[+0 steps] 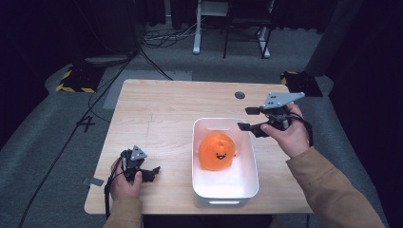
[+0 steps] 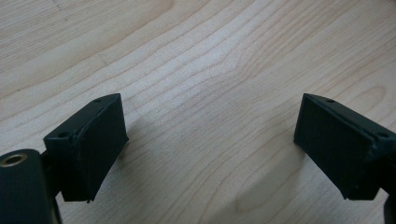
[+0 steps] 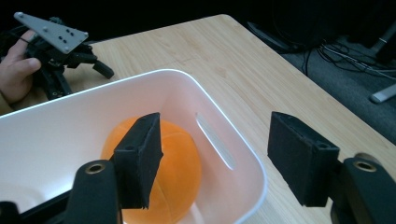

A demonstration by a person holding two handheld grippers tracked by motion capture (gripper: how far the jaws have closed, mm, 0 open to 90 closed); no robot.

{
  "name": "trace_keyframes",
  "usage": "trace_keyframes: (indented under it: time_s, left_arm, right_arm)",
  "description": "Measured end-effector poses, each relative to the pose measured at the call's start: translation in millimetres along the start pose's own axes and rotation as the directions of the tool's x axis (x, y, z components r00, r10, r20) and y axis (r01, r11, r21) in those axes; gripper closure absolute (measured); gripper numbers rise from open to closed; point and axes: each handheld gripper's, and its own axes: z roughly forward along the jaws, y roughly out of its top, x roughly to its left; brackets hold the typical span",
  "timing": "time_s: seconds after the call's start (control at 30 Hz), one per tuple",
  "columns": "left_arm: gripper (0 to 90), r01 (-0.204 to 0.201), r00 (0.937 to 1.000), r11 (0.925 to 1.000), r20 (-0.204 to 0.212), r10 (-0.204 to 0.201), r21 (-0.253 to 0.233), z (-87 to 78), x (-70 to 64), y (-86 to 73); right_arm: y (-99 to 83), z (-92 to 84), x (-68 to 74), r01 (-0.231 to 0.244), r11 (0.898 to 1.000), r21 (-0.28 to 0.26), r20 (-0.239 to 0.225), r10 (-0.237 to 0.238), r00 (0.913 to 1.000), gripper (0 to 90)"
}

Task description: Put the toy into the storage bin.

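Sleeves first: my two tan-sleeved forearms come in at the bottom edge of the high view, both cut off by the frame. My left tongs [image 1: 151,173] sit low over the near left part of the tabletop [image 1: 157,109], jaws spread wide with nothing between them. In the left gripper view I see bare wood grain between the two black pads [image 2: 91,140], and the far edge of each jaw is cropped.

Next out, the white bin [image 1: 224,198] stands on the tabletop right of centre, its near wall with a handle slot facing me. An orange plush ball [image 1: 217,151] lies inside it, roughly mid-bin, with a small black smiley face on the front. In the right gripper view the plush ball [image 3: 180,168] is partly hidden behind the left jaw and the bin wall, so the face is not visible there. No brand, label or readable writing on the bin or the plush.

My right tongs [image 1: 246,118] hang above the far right rim of the bin, clear of the plush, jaws apart and empty. The grey plate on top blocks part of the body. The pads do not touch the ball or the rim.

Farther off, a small round dark insert [image 1: 240,95] sits in the tabletop near its back edge; too small to make out. Beyond it, floor cables [image 1: 161,35] and yellow-black hazard blocks [image 1: 76,80] fade into a dark background. A mark like a "4" shows on the floor [image 1: 88,124] at left.
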Motion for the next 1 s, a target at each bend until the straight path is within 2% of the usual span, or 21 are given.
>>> trace_keyframes:
  time_s: [0.07, 0.17, 0.23, 0.3, 0.43, 0.47, 0.7, 0.73, 0.83, 0.87, 0.93, 1.0]
  left_arm:
    - [9.7, 0.0, 1.0, 1.0, 0.001, 0.0, 0.0, 0.0, 0.0, 0.0]
    - [9.7, 0.001, 1.0, 1.0, 0.0, -0.001, 0.001, 0.0, 0.1, 0.1]
    - [9.6, 0.001, 1.0, 1.0, 0.002, -0.001, 0.003, -0.1, 0.2, 0.2]
    - [9.7, -0.001, 1.0, 1.0, 0.001, 0.001, 0.0, 0.0, 0.1, 0.0]
    - [9.6, 0.001, 1.0, 1.0, 0.002, -0.001, 0.003, 0.0, 0.3, 0.2]
    - [9.6, 0.001, 1.0, 1.0, 0.002, -0.001, 0.004, 0.0, 0.3, 0.2]
    - [9.5, 0.0, 1.0, 1.0, 0.005, -0.001, 0.003, 0.1, 0.5, 0.3]
    - [9.5, 0.0, 1.0, 1.0, 0.004, 0.0, 0.004, 0.1, 0.5, 0.3]
    - [9.5, 0.0, 1.0, 1.0, 0.001, 0.0, 0.003, 0.0, 0.5, 0.3]
    - [9.5, 0.002, 1.0, 1.0, 0.005, -0.002, 0.003, 0.2, 0.4, 0.3]
    - [9.5, 0.003, 1.0, 1.0, 0.005, -0.003, 0.002, 0.2, 0.4, 0.3]
    - [9.5, 0.002, 1.0, 1.0, 0.002, -0.002, 0.002, 0.1, 0.4, 0.4]
  right_arm:
    - [-6.3, -6.7, -7.1, -0.018, 1.0, 0.012, 0.026, 0.018, 0.9995, 33.4]
    - [-13.2, -12.4, -11.8, -0.038, 0.999, 0.001, 0.035, 0.038, 0.9987, 33.4]
    - [-17.6, -16.7, -15.1, -0.039, 0.999, 0.021, 0.061, 0.038, 0.9974, 32.0]
    - [-26.4, -23.3, -19.6, -0.054, 0.998, 0.017, 0.093, 0.053, 0.9943, 32.0]
    - [-36.0, -29.9, -25.1, -0.068, 0.997, 0.022, 0.115, 0.065, 0.9912, 30.6]
    - [-43.5, -33.1, -29.4, -0.082, 0.995, 0.051, 0.129, 0.075, 0.9889, 28.6]
    - [-64.5, -41.9, -39.4, -0.128, 0.99, 0.06, 0.151, 0.118, 0.9815, 28.5]
    - [-72.2, -44.2, -43.0, -0.148, 0.986, 0.078, 0.162, 0.134, 0.9775, 28.0]
    - [-80.6, -46.1, -47.5, -0.175, 0.982, 0.078, 0.168, 0.16, 0.9728, 27.9]
    - [-88.1, -47.4, -51.8, -0.197, 0.977, 0.088, 0.185, 0.178, 0.9665, 27.7]
    - [-91.2, -48.3, -54.0, -0.201, 0.975, 0.092, 0.187, 0.182, 0.9654, 27.7]
    - [-104.0, -50.5, -60.5, -0.237, 0.967, 0.097, 0.202, 0.214, 0.9556, 27.7]
